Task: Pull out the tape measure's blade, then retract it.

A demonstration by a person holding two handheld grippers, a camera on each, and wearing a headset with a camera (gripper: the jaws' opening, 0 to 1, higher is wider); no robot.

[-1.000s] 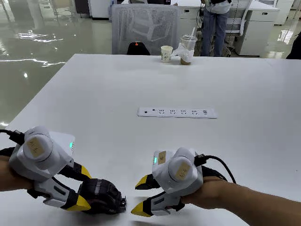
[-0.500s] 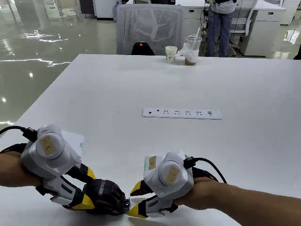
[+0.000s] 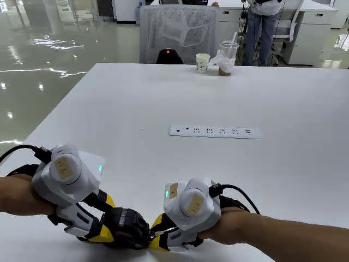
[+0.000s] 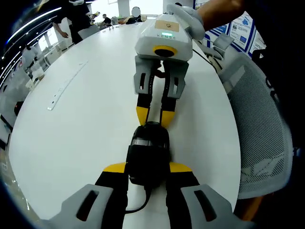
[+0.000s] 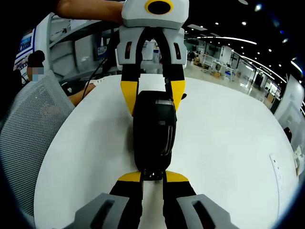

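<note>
The tape measure (image 3: 126, 228), a black case, lies at the bottom edge of the head view, low and left of centre, on the white table (image 3: 163, 98). The left gripper (image 3: 104, 219) comes in from the lower left, and its yellow-tipped jaws clamp the case from both sides. In the left gripper view, the case (image 4: 148, 155) sits squarely between that gripper's own tips at the bottom centre.

The right gripper (image 3: 156, 232) meets the case from the right, nose to nose with the left one. In the right gripper view, its jaws are drawn narrow at the case's mouth, on either side of the small blade tab (image 5: 152, 175). Whether they actually pinch the tab cannot be told. No length of blade shows outside the case.

Toward the middle of the head view, well apart from the grippers, a white power strip (image 3: 215, 131) lies flat. At the table's far edge, near the upper centre, stand two containers. One is a paper cup (image 3: 203, 63), whose inside cannot be seen. Just beside it is a clear plastic cup (image 3: 228, 54) with a straw (image 3: 235, 37) in it and a brownish remainder low inside. Behind them are a covered chair (image 3: 177, 30) and a standing person (image 3: 262, 24).
</note>
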